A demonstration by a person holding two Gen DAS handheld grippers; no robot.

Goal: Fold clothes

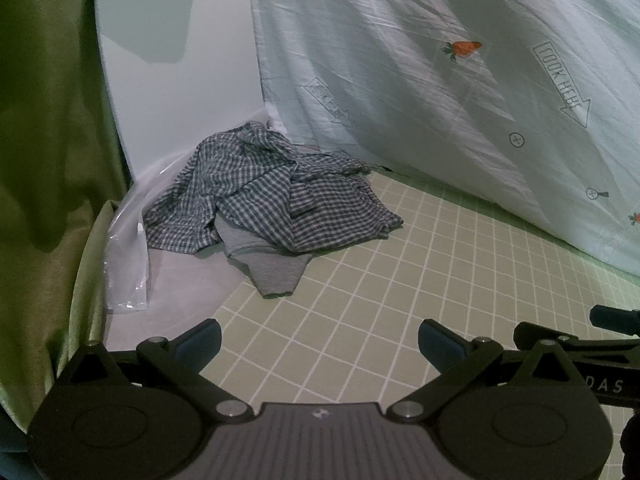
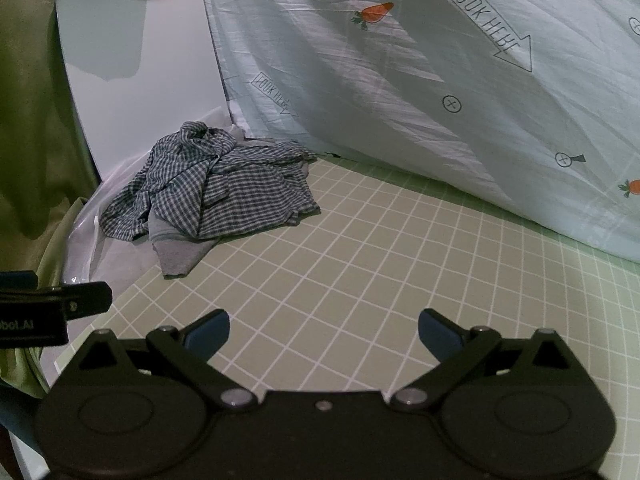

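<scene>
A crumpled blue-and-white checked shirt (image 1: 272,192) lies in a heap at the far left of the green grid mat (image 1: 400,280), on top of a grey garment (image 1: 276,268). In the right wrist view the same shirt (image 2: 224,192) and grey garment (image 2: 180,256) lie far left on the mat (image 2: 380,272). My left gripper (image 1: 320,344) is open and empty, low over the mat, well short of the heap. My right gripper (image 2: 324,334) is open and empty, beside the left one, whose body (image 2: 52,308) shows at the left edge.
A pale blue sheet (image 1: 460,80) printed with carrots and "LOOK HERE" arrows hangs behind the mat. A white board (image 1: 180,60) stands behind the heap. Clear plastic (image 1: 128,264) lies left of the clothes. Green fabric (image 1: 48,140) fills the left side.
</scene>
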